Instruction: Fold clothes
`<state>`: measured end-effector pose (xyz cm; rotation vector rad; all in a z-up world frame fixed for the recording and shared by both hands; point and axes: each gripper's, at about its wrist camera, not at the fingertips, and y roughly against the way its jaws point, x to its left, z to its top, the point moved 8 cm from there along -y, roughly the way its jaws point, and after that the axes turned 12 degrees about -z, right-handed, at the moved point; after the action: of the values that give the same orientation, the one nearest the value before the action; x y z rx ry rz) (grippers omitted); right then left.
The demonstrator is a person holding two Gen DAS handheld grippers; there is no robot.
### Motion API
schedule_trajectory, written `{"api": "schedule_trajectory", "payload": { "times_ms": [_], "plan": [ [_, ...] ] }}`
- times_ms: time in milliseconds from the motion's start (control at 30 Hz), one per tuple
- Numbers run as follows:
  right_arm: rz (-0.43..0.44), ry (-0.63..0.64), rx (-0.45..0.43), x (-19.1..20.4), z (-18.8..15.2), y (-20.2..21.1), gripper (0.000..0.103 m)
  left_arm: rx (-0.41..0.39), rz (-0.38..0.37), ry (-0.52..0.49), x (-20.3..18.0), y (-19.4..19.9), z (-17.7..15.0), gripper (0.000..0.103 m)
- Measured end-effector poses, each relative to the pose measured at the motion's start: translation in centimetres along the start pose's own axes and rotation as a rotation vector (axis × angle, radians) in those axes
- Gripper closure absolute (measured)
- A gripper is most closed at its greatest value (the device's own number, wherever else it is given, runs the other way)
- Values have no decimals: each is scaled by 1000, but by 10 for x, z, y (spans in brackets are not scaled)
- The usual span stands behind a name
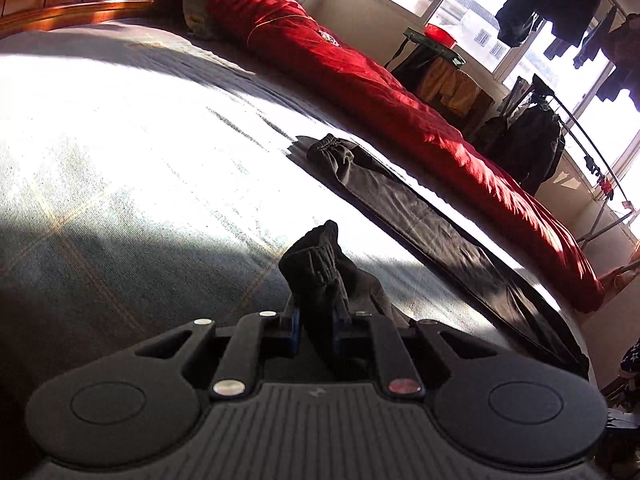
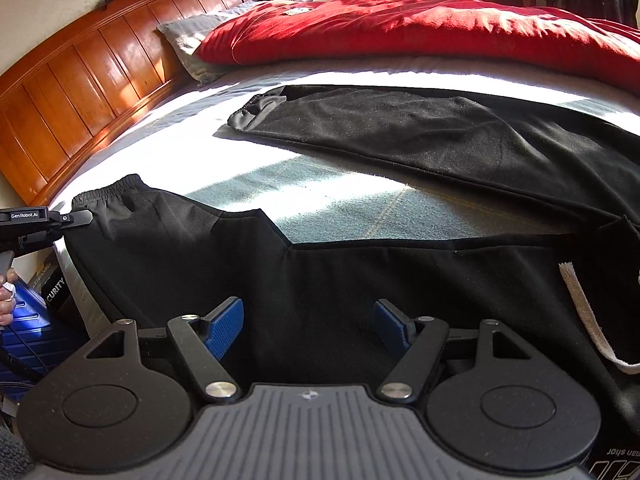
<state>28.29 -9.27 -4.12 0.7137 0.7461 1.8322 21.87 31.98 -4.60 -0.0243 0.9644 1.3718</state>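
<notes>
Two black trouser legs are being shown spread across the bed [image 2: 340,196], whose grey checked sheet is being lit by strong sun. The near leg of the black sweatpants [image 2: 320,276] is lying along the bed's near edge, and the far leg is stretched out beyond it with a strip of sheet between them. The elastic cuff [image 1: 320,264] of the near leg is being pinched by the left gripper [image 1: 315,322], its blue pads being pressed narrowly on the bunched fabric, which is being held raised off the sheet. In the right wrist view the same gripper is seen at the far left, at the cuff. The right gripper [image 2: 309,326] is being held wide over the middle of the near leg, nothing being clamped between its pads. A white drawstring [image 2: 584,320] is lying on the fabric at the right. A red quilt [image 2: 420,28] is lying along the far side, beside a wooden headboard [image 2: 92,68].
</notes>
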Motion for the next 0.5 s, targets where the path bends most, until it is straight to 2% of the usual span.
{"api": "schedule_trajectory", "payload": {
  "times_ms": [167,500],
  "plan": [
    [-4,0,14,-9,-1,-2,27,-12,34,53,5,15,-14,91],
    [20,22,14,-29,-7,4,27,-18,162,132,23,26,-51,91]
  ]
}}
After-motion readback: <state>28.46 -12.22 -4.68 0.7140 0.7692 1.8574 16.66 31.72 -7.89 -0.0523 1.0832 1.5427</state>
